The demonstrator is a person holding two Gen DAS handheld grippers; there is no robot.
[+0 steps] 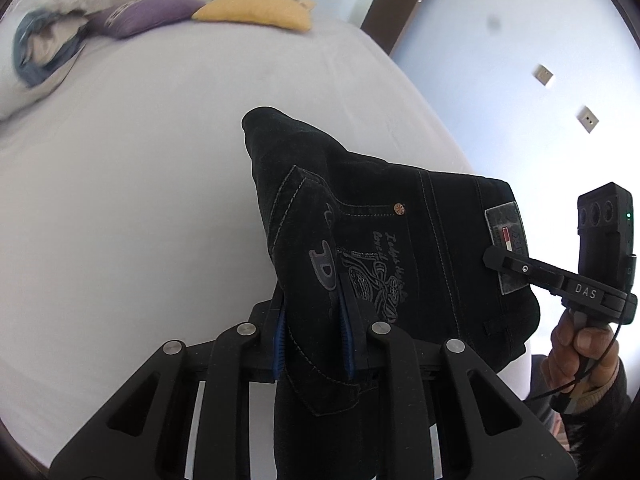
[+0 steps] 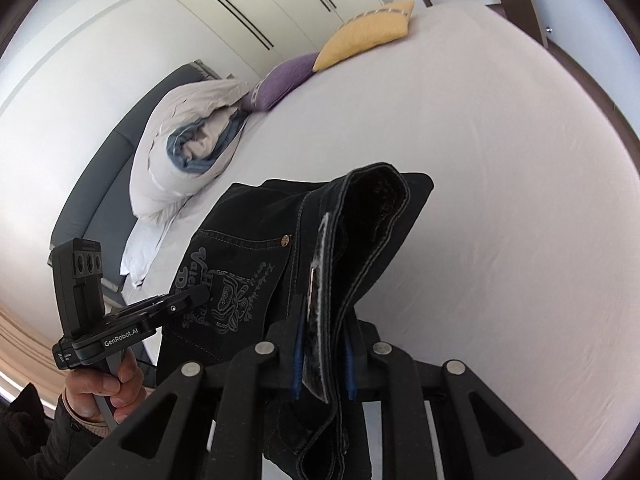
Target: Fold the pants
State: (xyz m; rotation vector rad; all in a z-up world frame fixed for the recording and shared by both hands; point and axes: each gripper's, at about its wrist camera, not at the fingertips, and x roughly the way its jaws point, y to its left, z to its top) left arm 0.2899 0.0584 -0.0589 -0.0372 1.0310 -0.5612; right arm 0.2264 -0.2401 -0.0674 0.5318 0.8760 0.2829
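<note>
Black denim pants (image 1: 380, 208) hang above the bed, held at the waistband end, with a stitched back pocket and a waist patch showing. My left gripper (image 1: 312, 300) is shut on the pocket-side edge, with cloth bunched between its blue pads. In the right wrist view, my right gripper (image 2: 324, 320) is shut on the folded waistband of the pants (image 2: 248, 248). Each gripper shows in the other's view: the right gripper (image 1: 496, 260) bites the patch corner, and the left gripper (image 2: 200, 294) bites the pocket side. A hand (image 2: 100, 392) holds each handle.
The white bed sheet (image 2: 500, 200) spreads below and beyond the pants. A yellow pillow (image 2: 368, 34), a purple pillow (image 2: 284, 82) and rolled bedding (image 2: 188, 148) lie at the headboard end. Wardrobe doors (image 2: 248, 12) stand behind, and a wall with sockets (image 1: 544, 76) lies to the right.
</note>
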